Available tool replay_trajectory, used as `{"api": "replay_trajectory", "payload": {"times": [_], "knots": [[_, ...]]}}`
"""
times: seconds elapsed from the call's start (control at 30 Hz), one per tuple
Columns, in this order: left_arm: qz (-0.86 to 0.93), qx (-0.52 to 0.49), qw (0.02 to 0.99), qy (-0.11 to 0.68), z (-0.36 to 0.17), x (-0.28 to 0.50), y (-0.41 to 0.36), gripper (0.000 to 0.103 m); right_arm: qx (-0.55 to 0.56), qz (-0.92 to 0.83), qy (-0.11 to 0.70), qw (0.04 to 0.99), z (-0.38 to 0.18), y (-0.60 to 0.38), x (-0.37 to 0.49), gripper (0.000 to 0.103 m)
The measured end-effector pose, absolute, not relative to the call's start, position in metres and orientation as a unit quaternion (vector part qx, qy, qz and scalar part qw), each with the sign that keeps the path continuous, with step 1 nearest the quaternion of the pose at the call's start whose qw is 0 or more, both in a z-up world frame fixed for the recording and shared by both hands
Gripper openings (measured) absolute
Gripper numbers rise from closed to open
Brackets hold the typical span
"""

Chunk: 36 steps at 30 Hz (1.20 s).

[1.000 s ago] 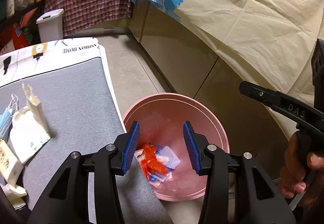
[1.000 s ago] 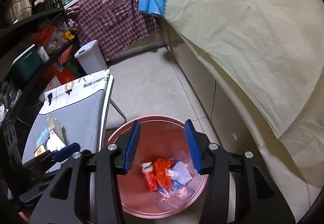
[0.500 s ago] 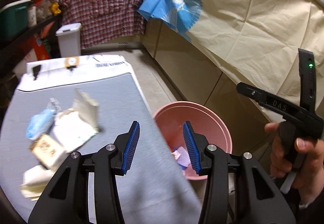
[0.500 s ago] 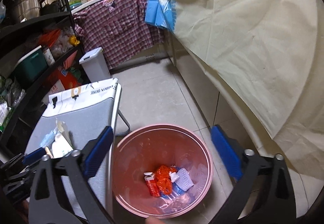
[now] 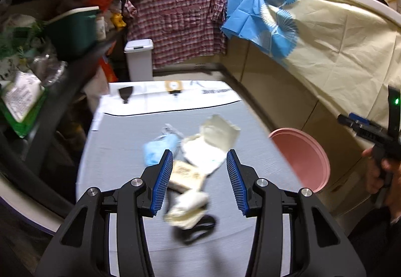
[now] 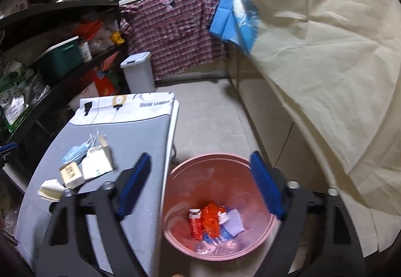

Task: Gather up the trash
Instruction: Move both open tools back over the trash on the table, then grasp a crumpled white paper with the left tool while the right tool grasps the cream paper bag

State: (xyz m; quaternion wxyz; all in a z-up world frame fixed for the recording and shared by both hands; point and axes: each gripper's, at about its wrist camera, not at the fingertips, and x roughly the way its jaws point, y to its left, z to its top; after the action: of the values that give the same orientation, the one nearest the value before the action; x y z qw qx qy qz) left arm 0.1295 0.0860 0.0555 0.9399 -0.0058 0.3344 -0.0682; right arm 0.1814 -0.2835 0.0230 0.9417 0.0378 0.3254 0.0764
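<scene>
Left gripper (image 5: 199, 178): jaws spread, nothing between the pads. Directly ahead of them, on the grey fabric-covered table (image 5: 120, 151), lies the remaining trash. Centred in the gap: small tan printed cardboard box (image 5: 184, 174). Just beyond it toward the right jaw: white paper bag with its flap up (image 5: 213, 144). Beyond the left jaw tip: light blue face mask (image 5: 159, 149). Closest in, below the gap: crumpled cream paper wad (image 5: 188, 206), resting on a dark looped item I cannot identify.

Right gripper (image 6: 200, 189): jaws wide apart, empty, hanging over the round pink plastic basin (image 6: 175, 169) on the floor. In the basin, below the gap: red and blue wrappers (image 6: 210, 220).

Judgement: the left gripper is clearly nearer the table pile. The box's long axis seems to run diagonally, from near the left jaw toward the far right, so a slight wrist turn may help.

Hard to read: motion blur smears the pile in the left view; the bag's base is hidden behind the box; the basin is cut off by the table edge there.
</scene>
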Motion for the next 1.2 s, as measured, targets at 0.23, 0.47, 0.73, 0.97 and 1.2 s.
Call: {"api": "replay_trajectory", "payload": {"times": [0.23, 0.47, 0.73, 0.97, 1.2], "knots": [[-0.091, -0.071, 0.916, 0.385, 0.007, 0.142, 0.12, 0.044, 0.031, 0.106, 0.332, 0.937, 0.023, -0.252, 0.172, 0.037], [-0.129, -0.049, 0.902, 0.41, -0.019, 0.149, 0.112, 0.044, 0.008, 0.132, 0.337, 0.932, 0.016, -0.222, 0.173, 0.024], [-0.153, -0.016, 0.887, 0.435, -0.034, 0.149, 0.099, 0.016, -0.046, 0.198, 0.34, 0.918, 0.005, -0.162, 0.184, 0.023], [-0.139, -0.037, 0.889, 0.434, -0.025, 0.148, 0.116, 0.008, -0.093, 0.226, 0.362, 0.9, -0.027, -0.116, 0.209, 0.023], [-0.084, -0.056, 0.9, 0.425, -0.019, 0.15, 0.142, 0.007, -0.071, 0.235, 0.369, 0.896, -0.042, -0.096, 0.241, 0.024]]}}
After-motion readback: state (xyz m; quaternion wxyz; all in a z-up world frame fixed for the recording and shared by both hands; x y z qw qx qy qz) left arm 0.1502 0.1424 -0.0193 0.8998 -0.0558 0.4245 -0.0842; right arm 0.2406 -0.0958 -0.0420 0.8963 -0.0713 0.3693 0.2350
